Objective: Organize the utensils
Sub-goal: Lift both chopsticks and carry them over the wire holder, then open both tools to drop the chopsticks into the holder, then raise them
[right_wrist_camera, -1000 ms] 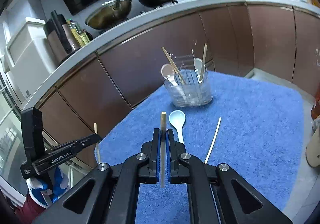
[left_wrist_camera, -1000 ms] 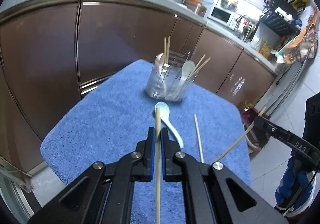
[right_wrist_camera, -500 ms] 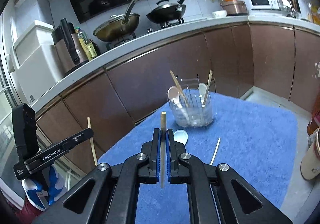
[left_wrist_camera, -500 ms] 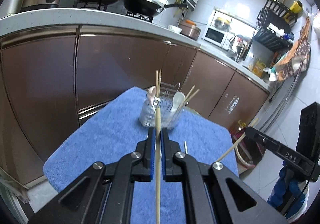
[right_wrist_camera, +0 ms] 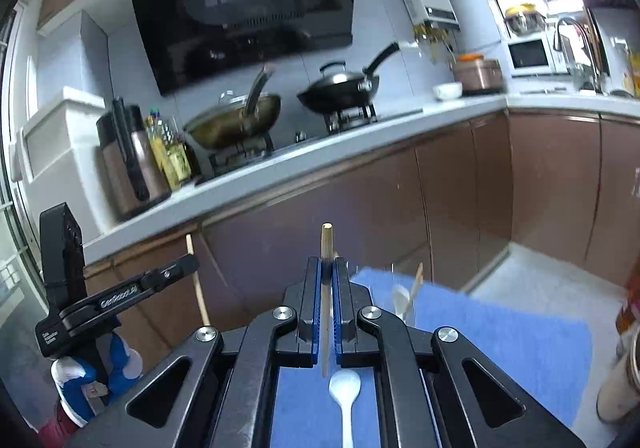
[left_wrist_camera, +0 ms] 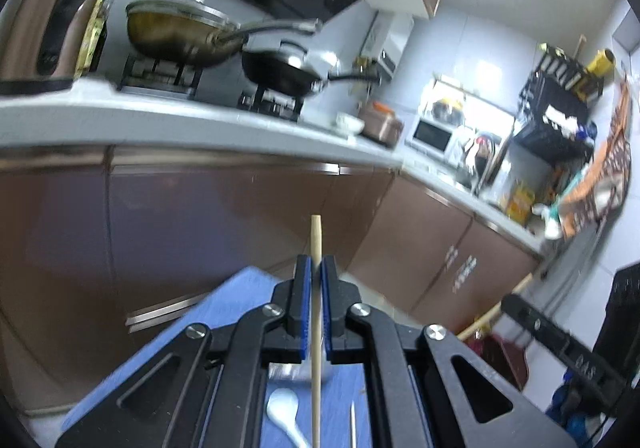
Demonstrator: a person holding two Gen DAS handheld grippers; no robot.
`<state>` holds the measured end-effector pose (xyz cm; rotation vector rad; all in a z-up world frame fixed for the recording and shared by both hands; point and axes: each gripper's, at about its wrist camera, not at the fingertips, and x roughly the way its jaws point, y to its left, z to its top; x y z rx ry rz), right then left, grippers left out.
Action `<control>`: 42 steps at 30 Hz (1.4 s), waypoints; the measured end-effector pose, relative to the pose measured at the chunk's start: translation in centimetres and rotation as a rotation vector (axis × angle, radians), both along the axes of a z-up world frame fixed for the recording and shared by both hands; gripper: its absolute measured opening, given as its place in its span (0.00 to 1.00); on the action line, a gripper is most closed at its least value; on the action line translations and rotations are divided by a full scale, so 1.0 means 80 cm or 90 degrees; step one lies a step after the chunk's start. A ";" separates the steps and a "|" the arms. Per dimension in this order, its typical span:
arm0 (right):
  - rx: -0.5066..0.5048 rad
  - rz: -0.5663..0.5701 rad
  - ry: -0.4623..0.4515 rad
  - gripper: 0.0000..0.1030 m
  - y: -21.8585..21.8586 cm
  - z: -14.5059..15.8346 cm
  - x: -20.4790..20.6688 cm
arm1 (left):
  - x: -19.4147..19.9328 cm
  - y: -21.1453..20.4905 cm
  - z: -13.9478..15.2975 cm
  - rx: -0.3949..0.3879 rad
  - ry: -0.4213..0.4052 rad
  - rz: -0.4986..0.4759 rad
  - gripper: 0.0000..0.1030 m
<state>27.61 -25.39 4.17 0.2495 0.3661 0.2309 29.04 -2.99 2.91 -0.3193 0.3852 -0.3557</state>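
Note:
My left gripper is shut on a wooden chopstick that pokes up past its blue pads. My right gripper is likewise shut on a second chopstick. Both are held high above the blue towel. A white spoon lies on the towel below the right gripper, and also shows as the spoon beside a loose chopstick. The clear utensil holder, with a spoon and chopstick in it, is mostly hidden behind the fingers.
Brown cabinets and a white counter with a wok and black pan stand behind the table. A gloved hand holds the left tool at the left edge. A jar stands at the towel's right edge.
Both grippers have risen and tipped upward with their chopsticks still clamped. The holder, spoon and towel have dropped to the bottom of both views, largely behind the fingers.

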 end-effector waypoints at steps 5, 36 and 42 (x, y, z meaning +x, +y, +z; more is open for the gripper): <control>-0.031 -0.007 -0.036 0.05 -0.004 0.003 0.046 | 0.056 -0.025 0.007 -0.012 -0.052 0.032 0.04; -0.116 0.010 0.060 0.10 0.003 -0.147 0.160 | 0.186 -0.115 -0.158 0.020 -0.047 0.084 0.06; -0.100 -0.004 0.055 0.26 -0.006 -0.139 0.142 | 0.172 -0.112 -0.155 0.024 -0.045 0.079 0.20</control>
